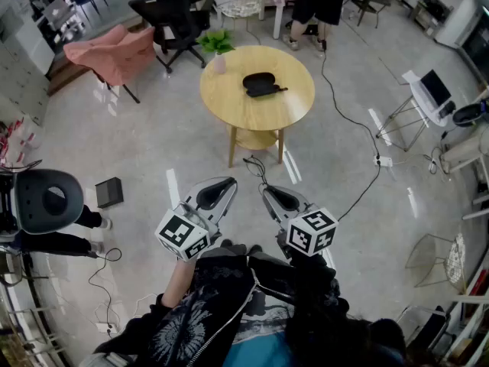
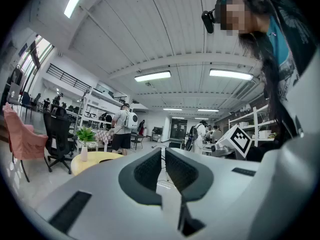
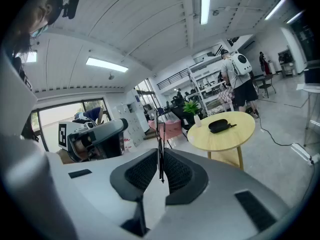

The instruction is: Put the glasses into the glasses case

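Observation:
A black glasses case point(image 1: 258, 82) lies on the round wooden table point(image 1: 229, 102) far ahead of me. A thin dark piece, seemingly the glasses point(image 1: 276, 91), sticks out at the case's right side. Both grippers hang close to my body, well short of the table. My left gripper point(image 1: 227, 183) is shut and holds nothing, and so is my right gripper point(image 1: 267, 190). In the right gripper view the case point(image 3: 220, 125) shows on the table point(image 3: 240, 134) beyond the shut right gripper point(image 3: 160, 155). The left gripper view shows the left gripper point(image 2: 163, 153) and only the table's edge point(image 2: 95, 159).
A small plant in a pink vase point(image 1: 218, 58) stands at the table's far left. Cables point(image 1: 348, 121) trail over the floor right of the table. A pink chair point(image 1: 114, 52), a black office chair point(image 1: 172, 17), a black box point(image 1: 109, 192) and a person point(image 1: 317, 6) surround it.

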Motion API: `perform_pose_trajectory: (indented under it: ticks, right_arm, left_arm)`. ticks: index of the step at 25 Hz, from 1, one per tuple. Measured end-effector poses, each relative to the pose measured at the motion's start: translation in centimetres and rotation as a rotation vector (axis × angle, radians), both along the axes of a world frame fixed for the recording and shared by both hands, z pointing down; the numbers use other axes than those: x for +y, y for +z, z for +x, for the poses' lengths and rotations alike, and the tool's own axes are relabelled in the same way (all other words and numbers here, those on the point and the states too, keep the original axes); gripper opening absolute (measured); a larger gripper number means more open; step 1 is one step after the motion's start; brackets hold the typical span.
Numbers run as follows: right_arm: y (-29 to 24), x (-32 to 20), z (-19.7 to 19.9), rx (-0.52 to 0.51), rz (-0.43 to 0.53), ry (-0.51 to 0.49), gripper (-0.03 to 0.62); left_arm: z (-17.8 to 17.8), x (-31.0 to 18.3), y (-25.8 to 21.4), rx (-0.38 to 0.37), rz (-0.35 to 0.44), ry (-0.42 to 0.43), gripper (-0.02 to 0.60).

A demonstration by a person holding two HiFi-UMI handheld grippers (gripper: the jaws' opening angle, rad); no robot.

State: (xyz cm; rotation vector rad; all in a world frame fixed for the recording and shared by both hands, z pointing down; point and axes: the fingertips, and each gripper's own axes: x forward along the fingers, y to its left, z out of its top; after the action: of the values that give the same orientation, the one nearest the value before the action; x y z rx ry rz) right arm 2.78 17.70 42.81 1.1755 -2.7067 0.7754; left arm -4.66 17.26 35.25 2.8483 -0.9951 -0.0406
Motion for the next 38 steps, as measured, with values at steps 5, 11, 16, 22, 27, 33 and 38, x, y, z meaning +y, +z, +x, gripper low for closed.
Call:
perform_pose_trajectory:
  ticks: [5,11,16,22,27,33,38]
  right_arm:
    - [-0.3,0.4,0.1,-0.001,0.003,0.003,0.06]
    - [-0.6,0.4,0.4,0.007,0.02,0.002,0.06]
    - [-0.6,0.7,0.8,0.015,0.028,-0.003,0.06]
    - [-0.2,1.3,2.4,0.012,0.022,-0.007,0.06]
    - [0.5,1.6,3.8,0.002,0.01,-0.015,0.06]
    - [1.1,0.7,4.3,-0.013,0.0,-0.02,0.06]
    - [1.5,-1.2,4.2,-0.024,-0.005,-0.011,0.06]
  left_arm:
    - [0.2,0.5,-0.2,-0.004,0.004,0.003,0.026]
    - [0.6,0.6,-0.3,-0.008,0.004,0.005,0.026]
    - [1.0,0.8,-0.2,-0.008,0.003,0.004,0.026]
    - [2.4,1.2,-0.5,0.003,0.01,-0.009,0.026]
    - [4.0,1.7,0.6,-0.001,-0.01,-0.012,0.026]
    - [4.5,1.4,1.2,-0.02,-0.024,-0.017,0.026]
    - [4.2,-0.5,1.5,-0.02,-0.028,-0.021,0.026]
